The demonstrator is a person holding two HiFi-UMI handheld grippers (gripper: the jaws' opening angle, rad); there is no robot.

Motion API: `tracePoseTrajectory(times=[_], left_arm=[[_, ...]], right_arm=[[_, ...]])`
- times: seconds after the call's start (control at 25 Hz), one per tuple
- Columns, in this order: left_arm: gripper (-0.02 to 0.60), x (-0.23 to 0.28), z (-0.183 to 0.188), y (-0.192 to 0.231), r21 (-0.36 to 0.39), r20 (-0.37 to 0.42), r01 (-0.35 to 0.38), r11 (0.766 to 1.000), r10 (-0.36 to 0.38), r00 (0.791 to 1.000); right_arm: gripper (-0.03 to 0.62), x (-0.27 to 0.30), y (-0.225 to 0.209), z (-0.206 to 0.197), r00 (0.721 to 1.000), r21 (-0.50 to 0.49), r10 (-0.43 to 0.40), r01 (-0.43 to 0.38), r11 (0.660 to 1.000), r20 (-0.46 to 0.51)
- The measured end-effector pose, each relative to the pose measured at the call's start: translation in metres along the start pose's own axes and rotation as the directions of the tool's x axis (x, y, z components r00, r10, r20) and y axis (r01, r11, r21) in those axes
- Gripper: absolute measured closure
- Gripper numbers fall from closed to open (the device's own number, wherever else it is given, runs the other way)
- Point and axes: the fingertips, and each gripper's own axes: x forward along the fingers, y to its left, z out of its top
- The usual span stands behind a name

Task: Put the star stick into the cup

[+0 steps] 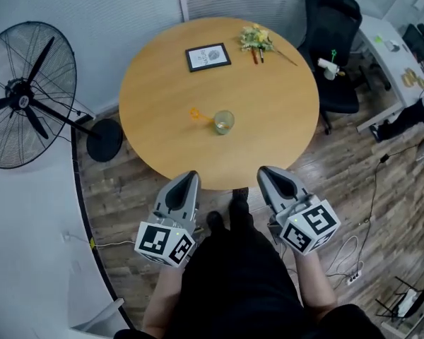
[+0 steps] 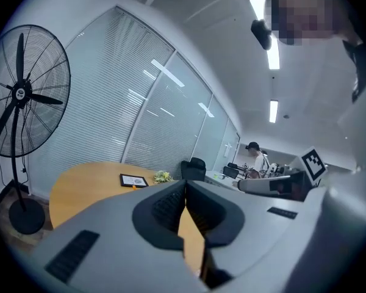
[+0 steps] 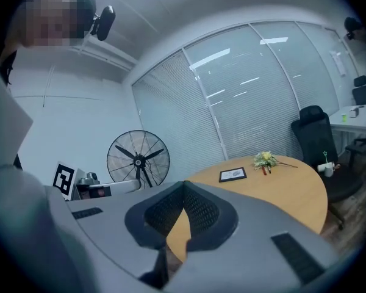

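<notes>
The star stick lies flat just left of the cup, its shaft pointing toward it. The left hand-held gripper and right hand-held gripper have jaws together; both empty.

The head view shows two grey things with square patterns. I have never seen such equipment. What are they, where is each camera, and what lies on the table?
A person holds a hand-held claw in each hand: the left claw and the right claw. One camera sits on the person's head and looks down; one rides on each claw. Both claws are shut and empty. On the round table lie a star stick beside a glass cup, a picture frame and some flowers. A fan stands nearby.
</notes>
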Motion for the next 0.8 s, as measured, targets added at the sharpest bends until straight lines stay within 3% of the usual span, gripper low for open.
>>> tracePoseTrajectory(times=[0.32, 0.8], left_arm=[[0.581, -0.014, 0.005, -0.002, 0.037, -0.018, 0.032, 0.999, -0.032, 0.999], [0.581, -0.008, 0.005, 0.003, 0.037, -0.028, 0.039, 0.999, -0.038, 0.999]], right_arm=[[0.585, -0.022, 0.016, -0.002, 0.998, -0.019, -0.053, 0.053, 0.998, 0.039], [0.585, -0.025, 0.015, 0.0, 0.998, -0.053, -0.058, 0.06, 0.997, 0.033]])
